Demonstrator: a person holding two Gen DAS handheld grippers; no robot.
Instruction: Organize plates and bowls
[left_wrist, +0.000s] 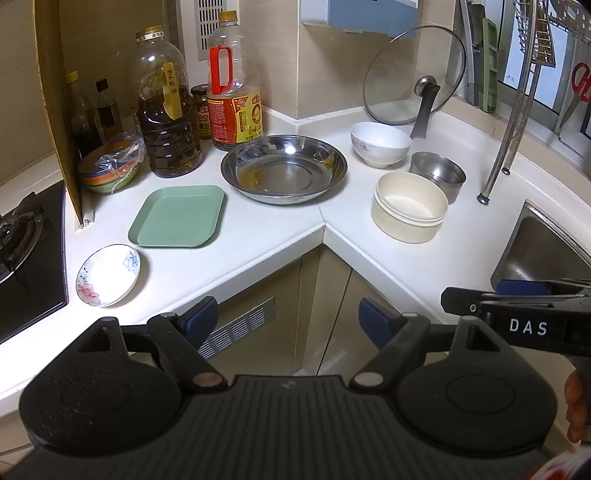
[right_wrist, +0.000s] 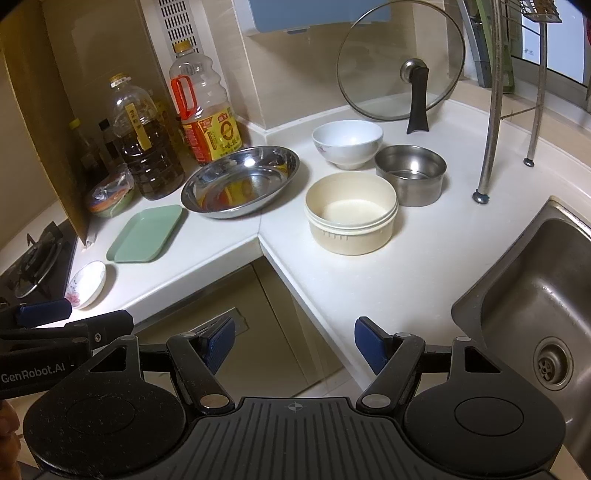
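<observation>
Both tools, left tool (left_wrist: 286, 319) and right tool (right_wrist: 294, 341), gape released; steel basin (left_wrist: 283, 168) holds nothing.

Both wrist cameras look steeply down from in front of the corner table (left_wrist: 280, 236), set back off its edge. They share the steel dish (right_wrist: 240, 181), bowls and bottles; the right view adds the sink (right_wrist: 532, 295).
</observation>
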